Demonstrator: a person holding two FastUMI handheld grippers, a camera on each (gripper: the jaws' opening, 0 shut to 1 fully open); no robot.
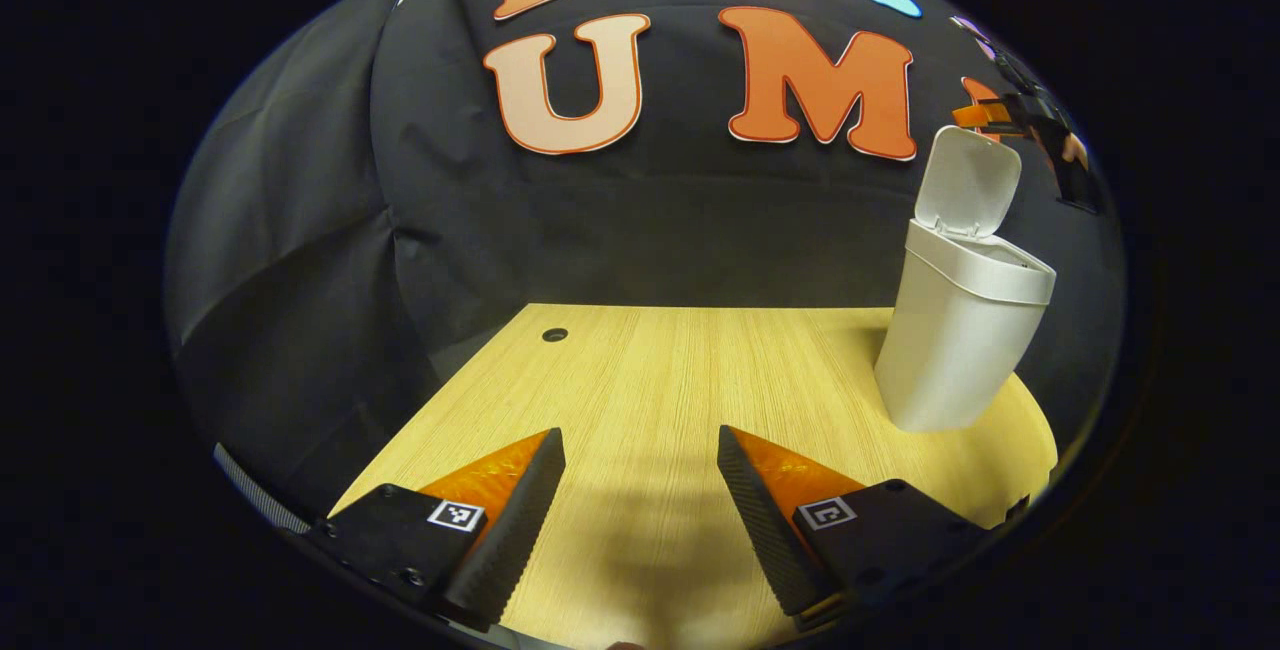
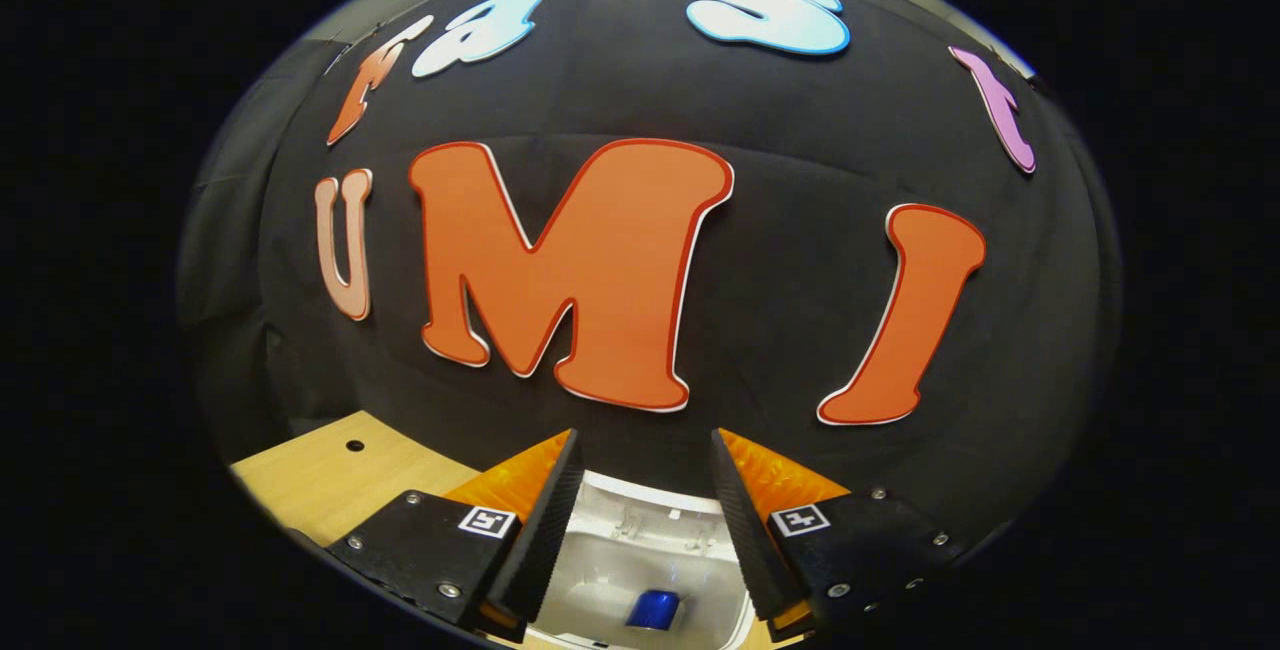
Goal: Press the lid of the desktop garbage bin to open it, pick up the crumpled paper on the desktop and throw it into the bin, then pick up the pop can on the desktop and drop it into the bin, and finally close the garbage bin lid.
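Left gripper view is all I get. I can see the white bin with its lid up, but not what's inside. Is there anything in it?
Observer: Yes. The right gripper view looks down into the bin, and a blue object lies at the bottom. It may be the pop can, but too little shows to be sure.
Operator: And the crumpled paper?
Observer: I can't make any out in the part of the inside that shows.
Operator: Is the other hand-held gripper carrying something?
Observer: No. The right hand-held gripper hangs over the opening, its jaws apart with nothing between them.
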